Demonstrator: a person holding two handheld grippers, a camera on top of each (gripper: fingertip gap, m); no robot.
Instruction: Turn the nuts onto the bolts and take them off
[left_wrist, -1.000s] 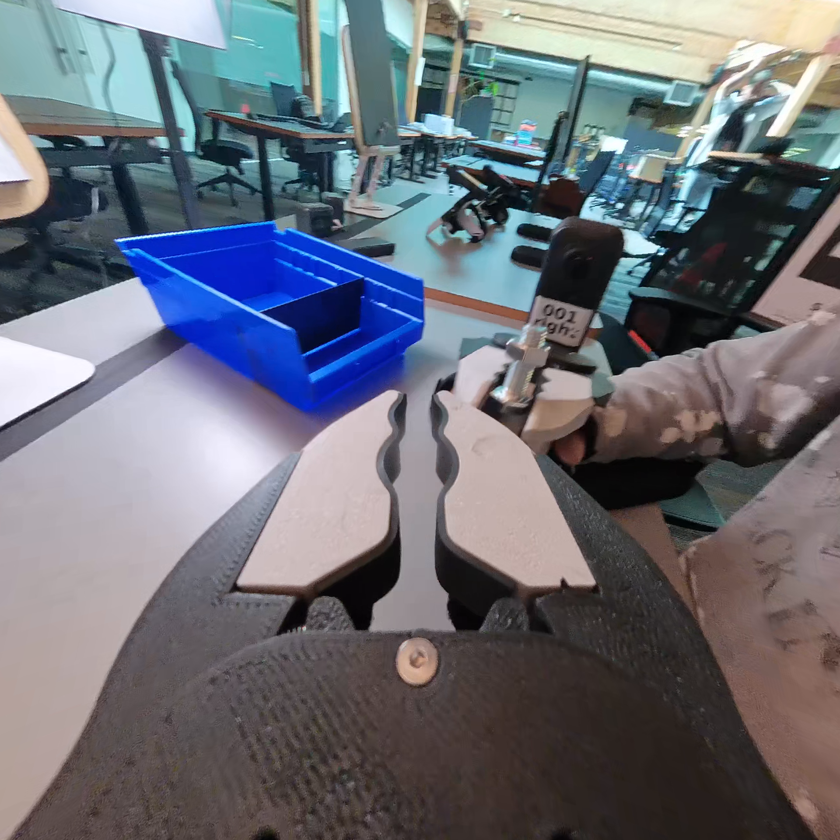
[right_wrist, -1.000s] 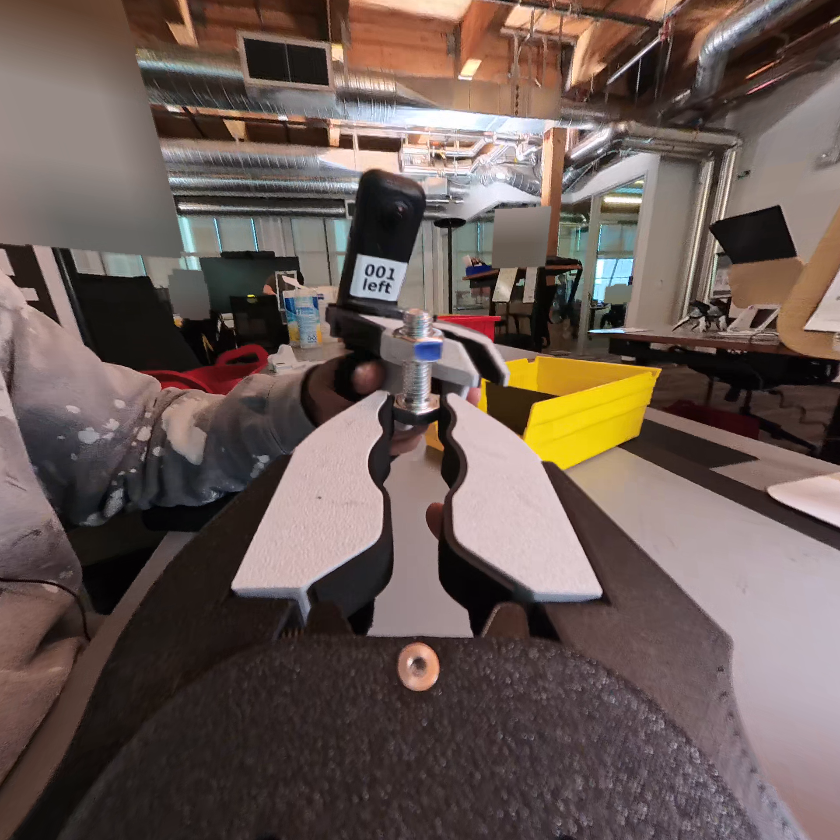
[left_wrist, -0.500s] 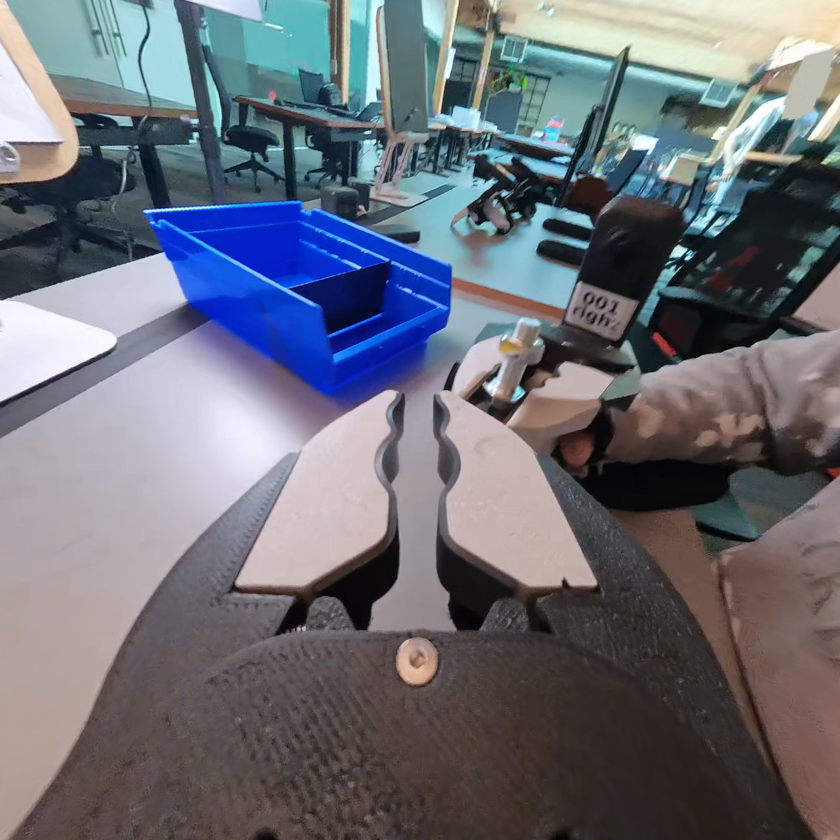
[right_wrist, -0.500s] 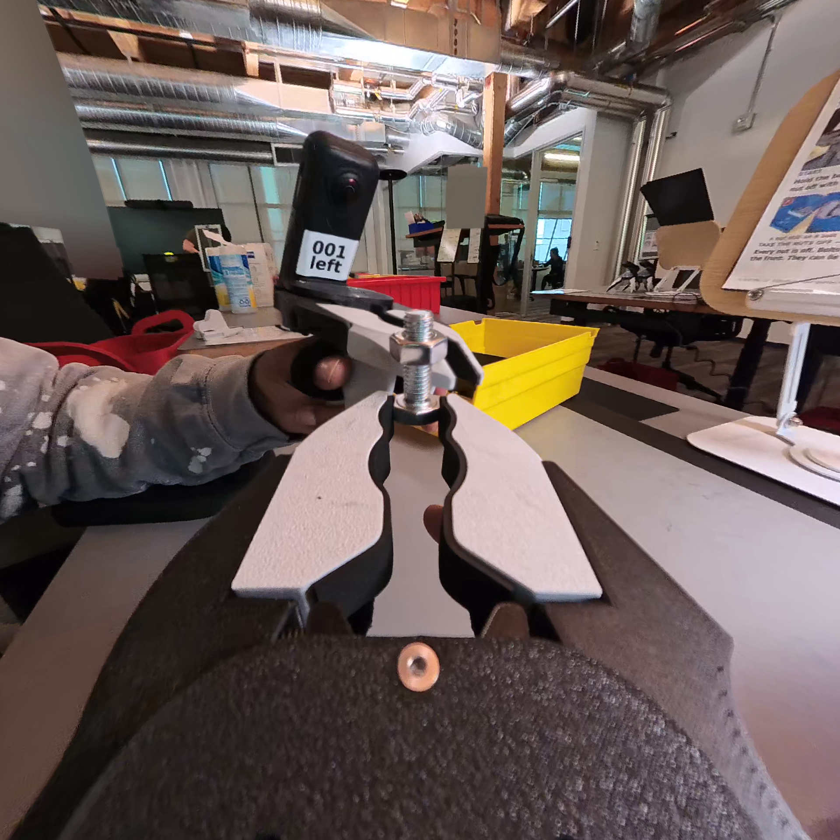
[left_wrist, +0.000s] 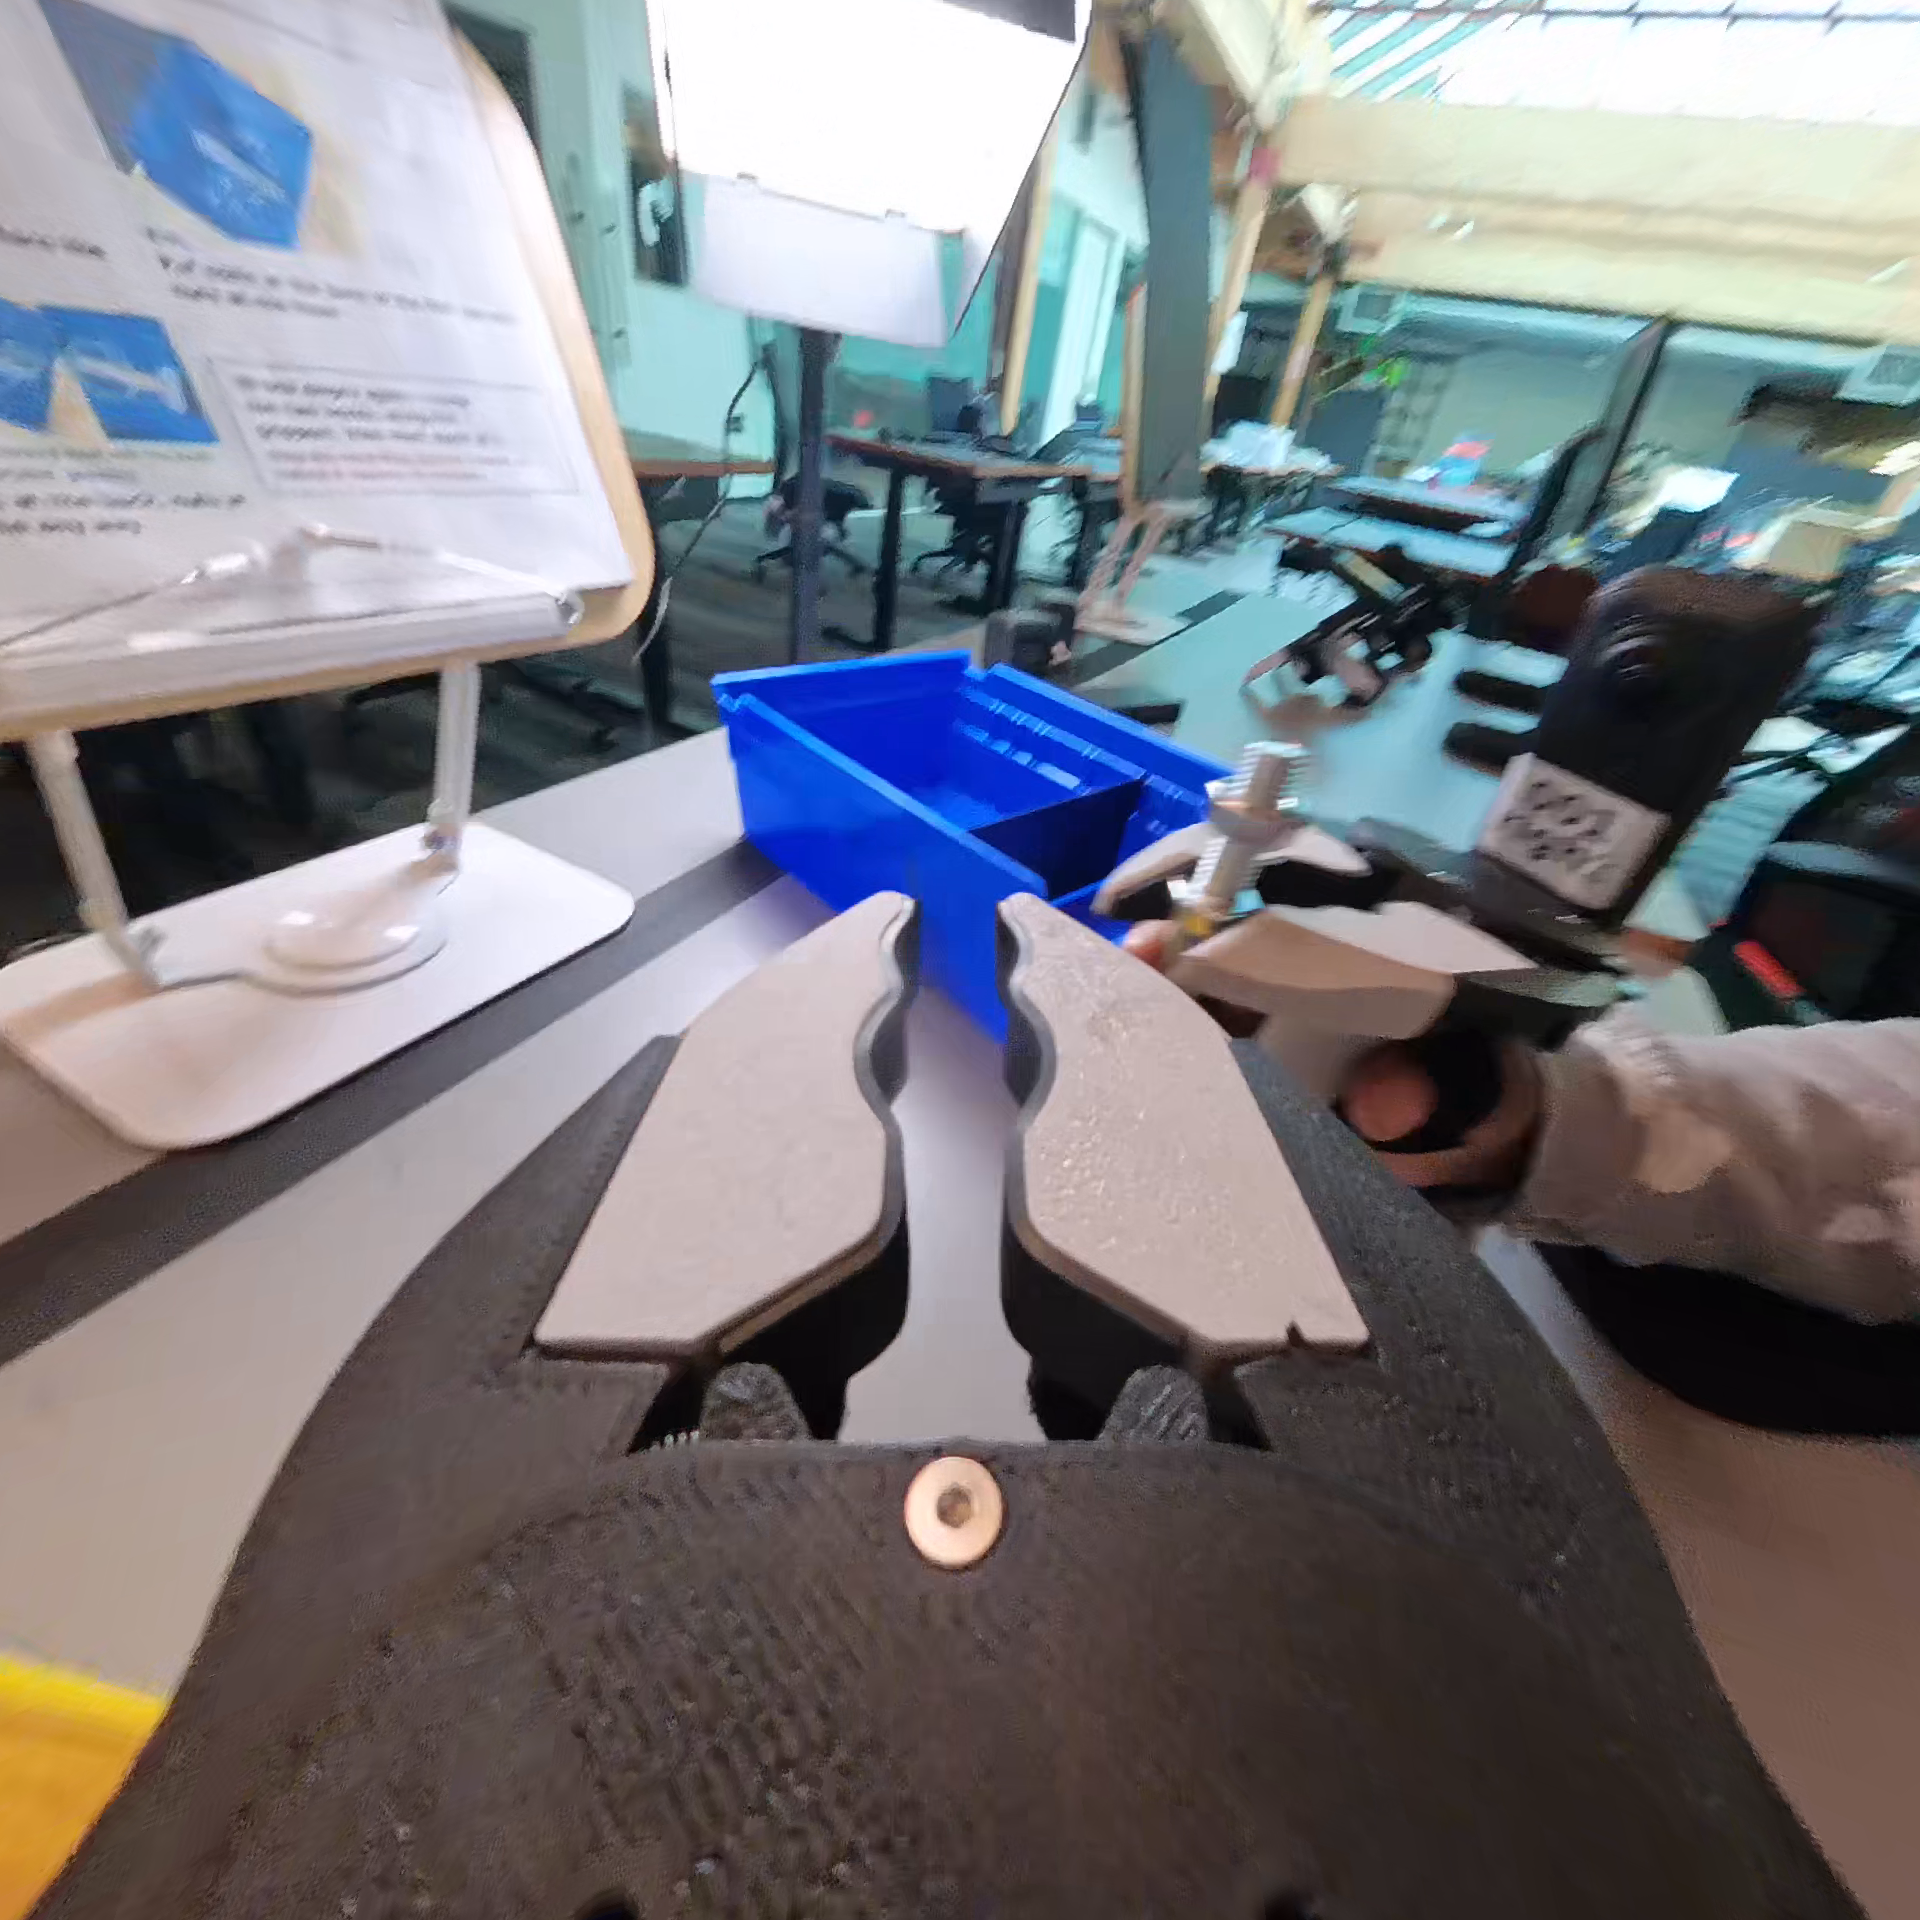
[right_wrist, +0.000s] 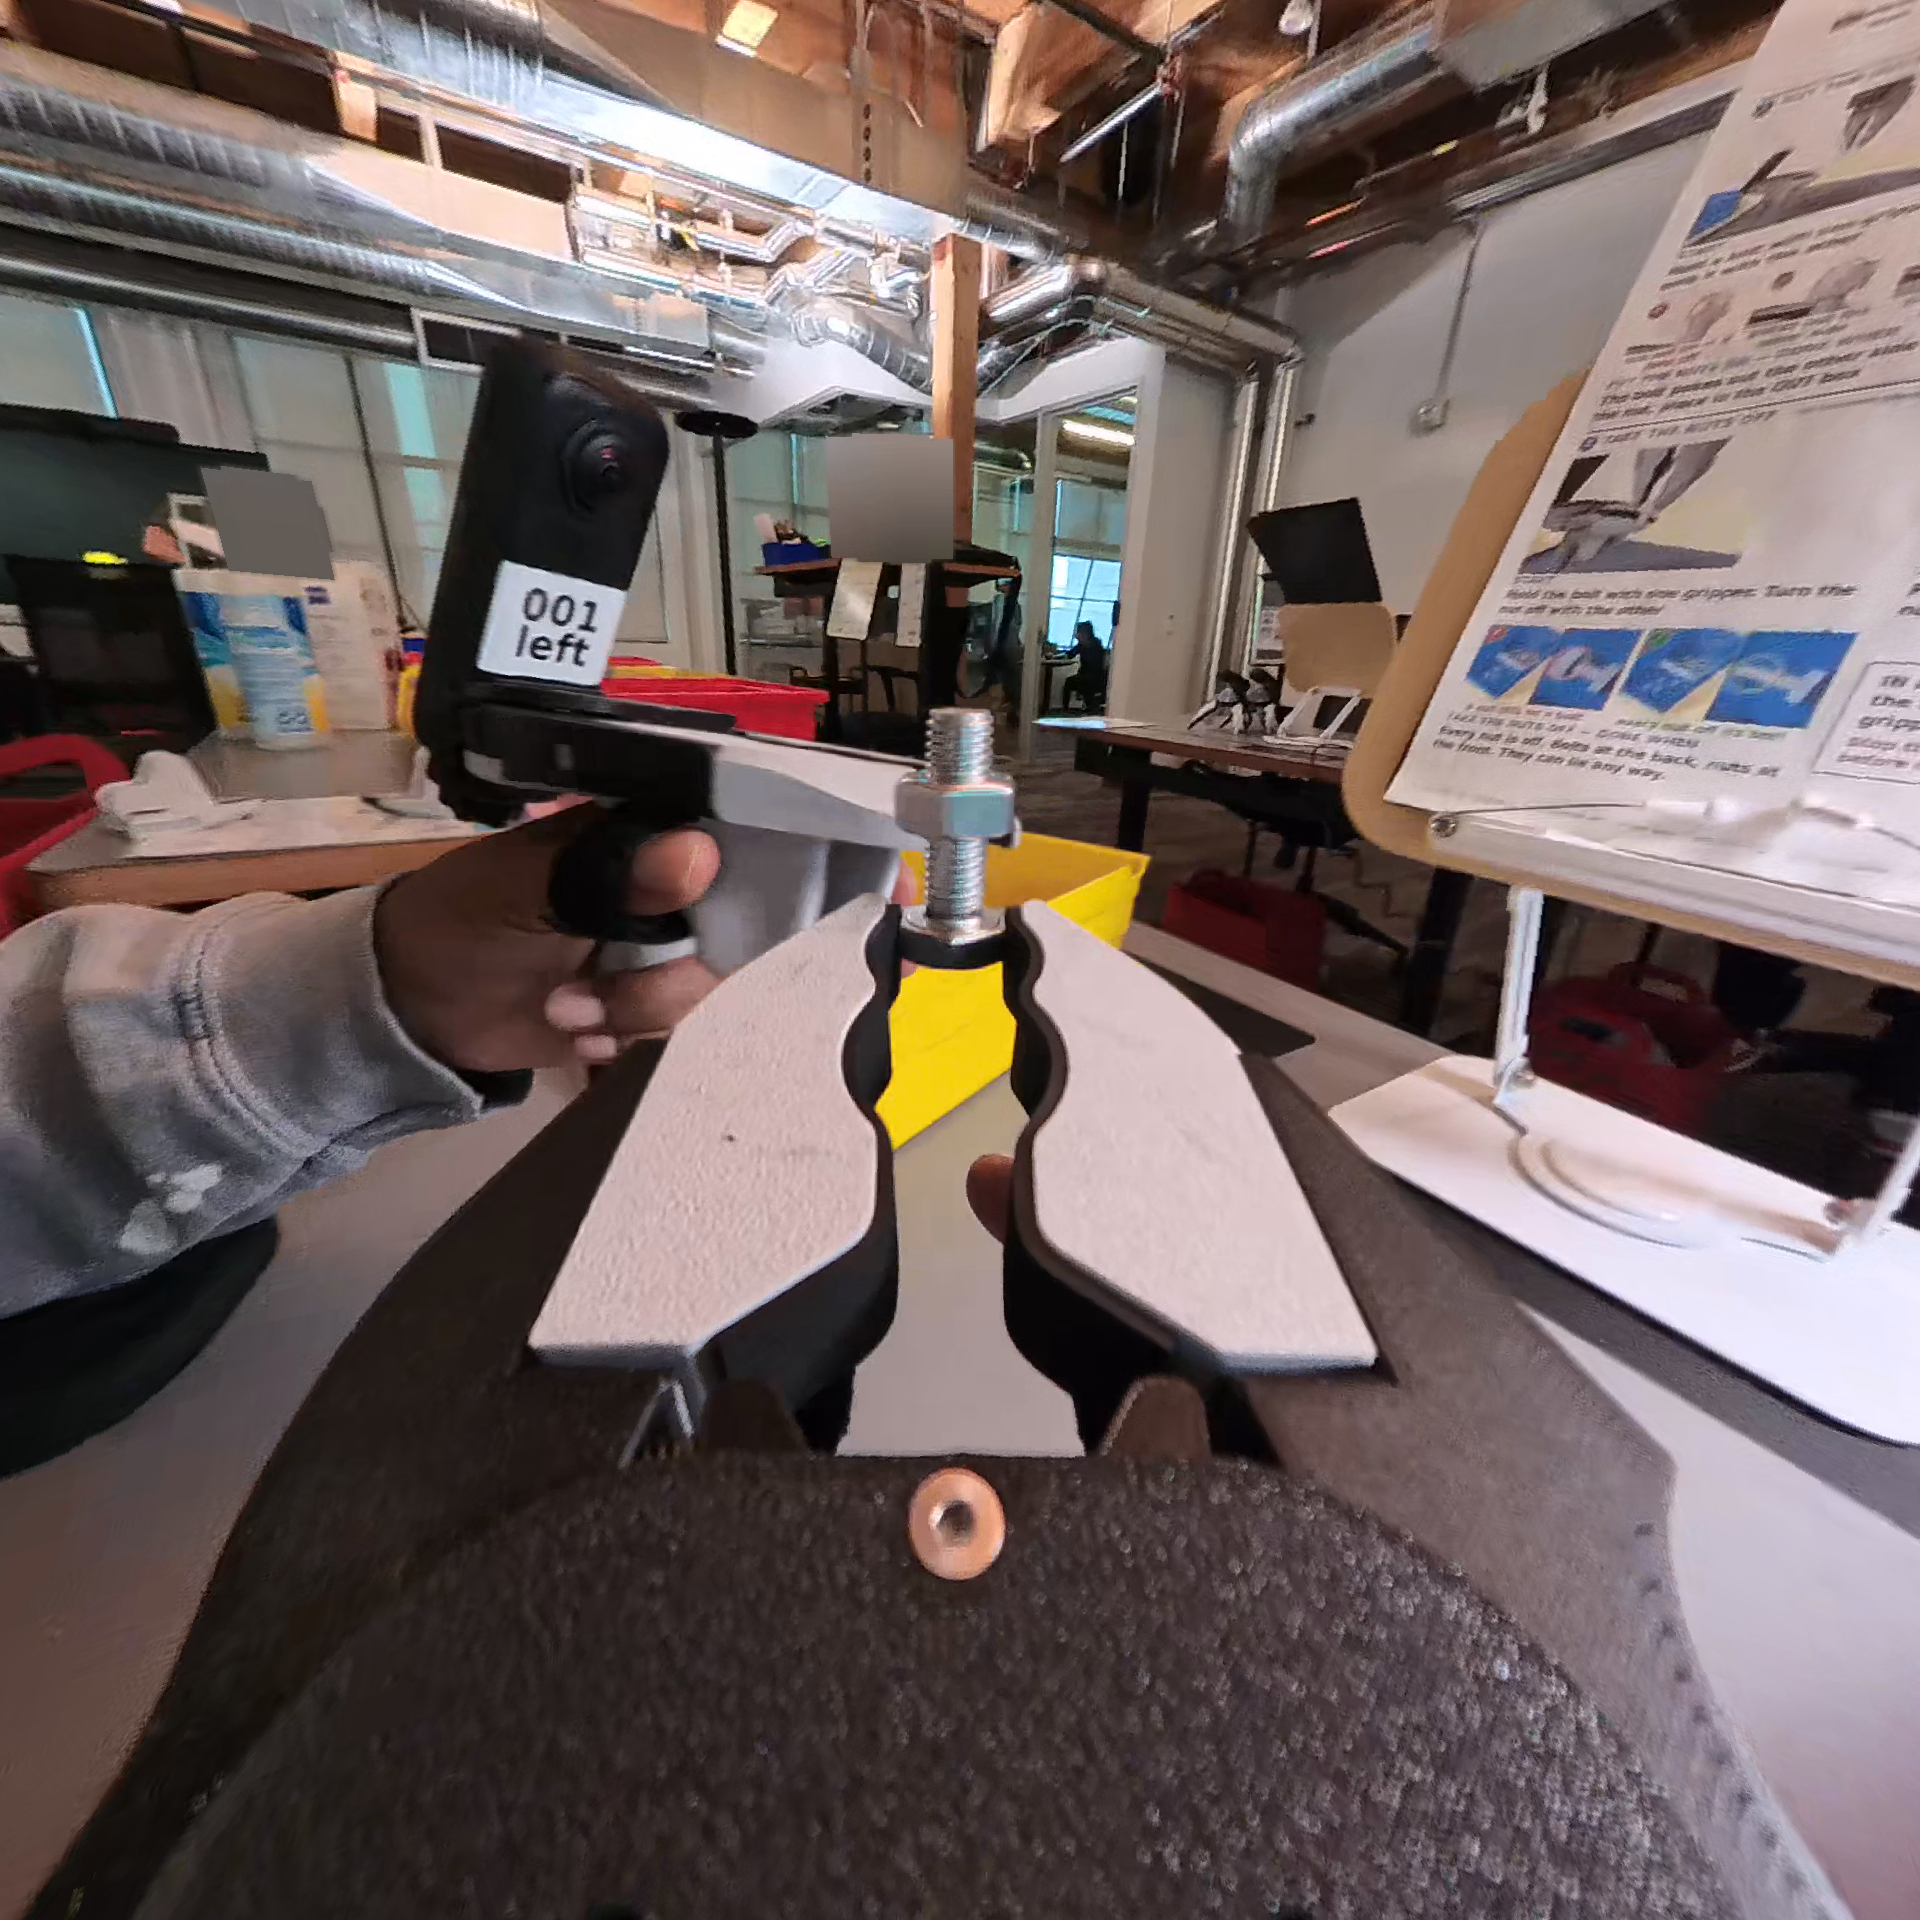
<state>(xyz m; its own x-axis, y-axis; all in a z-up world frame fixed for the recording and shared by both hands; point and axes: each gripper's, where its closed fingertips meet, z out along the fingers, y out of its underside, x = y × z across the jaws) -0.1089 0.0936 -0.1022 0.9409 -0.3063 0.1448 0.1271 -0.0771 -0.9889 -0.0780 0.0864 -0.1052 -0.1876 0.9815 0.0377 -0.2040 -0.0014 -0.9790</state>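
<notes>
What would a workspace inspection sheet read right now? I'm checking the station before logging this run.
Surface: grey table with a dark strip, no loose parts seen.
Job's things: bolt upright, nut threaded partway down; blue bin shows nothing inside; yellow bin, inside hidden.
Clutter: instruction sheet stand on the table.
Grippers: right gripper shut on the bolt's lower end; left gripper narrowly open, nothing between its fingers, beside the nut.
Cables: nothing seen on the table.
Surroundings: open office, desks, chairs, red bins, exposed ducts.
</notes>
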